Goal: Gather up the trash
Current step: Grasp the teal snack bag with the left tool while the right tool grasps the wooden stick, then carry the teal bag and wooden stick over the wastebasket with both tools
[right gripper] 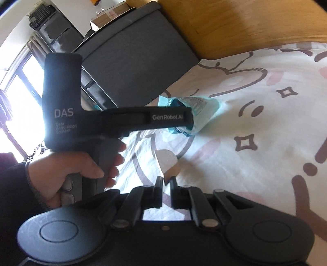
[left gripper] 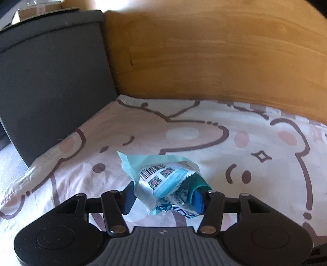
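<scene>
- A home bedroom, by every sign.
- A bed (left gripper: 204, 131) fills both views, made up with a pale sheet (right gripper: 255, 126) printed with cartoon bears, stars and pink cheeks.
- A wooden headboard (left gripper: 214, 51) of warm orange grain rises behind the sheet.
- A dark grey fabric-covered panel (left gripper: 51, 77) stands beside the bed.
- A window (right gripper: 18, 98) with a curtain lets in bright daylight.
- Cardboard boxes (right gripper: 110, 16) sit on top of the grey furniture.

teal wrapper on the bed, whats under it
The teal wrapper lies on the cartoon bedsheet, between the left gripper's blue pads. Whatever lies directly beneath it is covered.
</scene>
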The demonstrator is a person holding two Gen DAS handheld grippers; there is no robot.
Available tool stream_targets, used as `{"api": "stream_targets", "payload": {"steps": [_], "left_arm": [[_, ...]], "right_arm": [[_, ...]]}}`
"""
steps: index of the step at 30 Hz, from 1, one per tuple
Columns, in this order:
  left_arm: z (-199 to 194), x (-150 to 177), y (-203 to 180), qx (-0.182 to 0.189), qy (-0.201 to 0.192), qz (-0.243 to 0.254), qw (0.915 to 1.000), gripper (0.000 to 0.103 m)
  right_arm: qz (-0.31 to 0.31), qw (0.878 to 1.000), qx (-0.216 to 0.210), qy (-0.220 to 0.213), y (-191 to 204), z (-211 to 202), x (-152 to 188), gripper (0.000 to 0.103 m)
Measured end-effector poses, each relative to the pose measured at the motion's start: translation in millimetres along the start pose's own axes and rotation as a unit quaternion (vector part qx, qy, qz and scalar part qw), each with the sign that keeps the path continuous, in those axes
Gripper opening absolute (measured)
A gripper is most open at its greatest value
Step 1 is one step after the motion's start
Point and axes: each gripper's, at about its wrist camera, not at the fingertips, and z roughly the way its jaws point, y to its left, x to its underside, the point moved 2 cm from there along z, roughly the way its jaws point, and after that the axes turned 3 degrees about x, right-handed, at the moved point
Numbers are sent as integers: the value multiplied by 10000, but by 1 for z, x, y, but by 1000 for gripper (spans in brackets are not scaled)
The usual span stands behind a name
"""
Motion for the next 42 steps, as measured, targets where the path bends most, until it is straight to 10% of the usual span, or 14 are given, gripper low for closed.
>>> {"api": "stream_targets", "payload": {"steps": [3,16,25,42], "left_arm": [[-12,-1,6,-48,-209,-180,9996,55],[-79,27,44,-385,-484,-889,9941,55],[-109,68,68,-647,-362,-1436,9869,55],[-180,119,78,-877,-259,-2045,9746,55]], "right_arm": [[-45,9999,79,-91,1,-1,-1,38],[-949,9943,488,22,25,36,-17,53],[-1779,9804,827,201,43,47,-9,28],[-1608,9805,1061,377,63,6,16,26]]}}
